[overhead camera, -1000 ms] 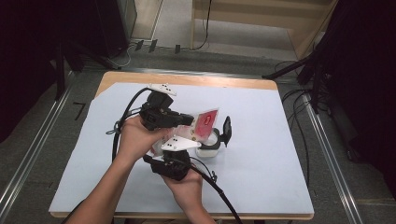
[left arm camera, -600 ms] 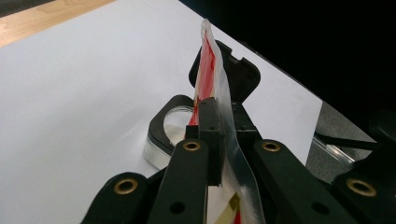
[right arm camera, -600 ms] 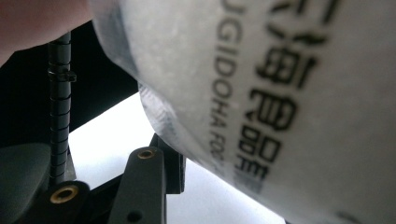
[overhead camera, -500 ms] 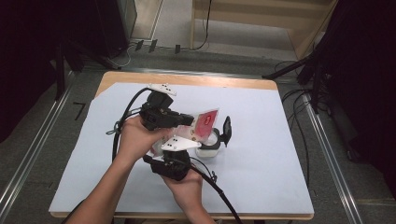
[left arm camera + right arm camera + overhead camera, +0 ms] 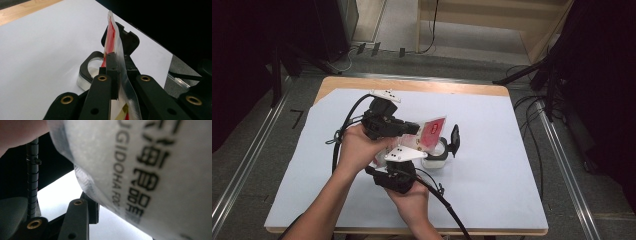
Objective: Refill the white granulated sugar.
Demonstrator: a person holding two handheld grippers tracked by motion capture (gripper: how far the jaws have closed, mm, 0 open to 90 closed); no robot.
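My left gripper (image 5: pixel 418 131) is shut on the lower edge of a red and white packet (image 5: pixel 434 129), which it holds upright over a small clear jar (image 5: pixel 435 161). In the left gripper view the packet (image 5: pixel 113 32) stands edge-on between the pads (image 5: pixel 113 72), with the jar (image 5: pixel 86 75) and its flipped-open black lid (image 5: pixel 128 40) just below. My right gripper (image 5: pixel 426 159) reaches the jar from the near side and looks clamped on it. In the right gripper view the packet's printed back (image 5: pixel 150 170) hangs close above one black finger (image 5: pixel 93 210).
The jar rests on a white sheet (image 5: pixel 492 175) that covers a wooden table (image 5: pixel 412 85). Cables (image 5: pixel 447 205) trail from both grippers toward the near edge. Metal rails (image 5: pixel 562 170) and a dark floor flank the table.
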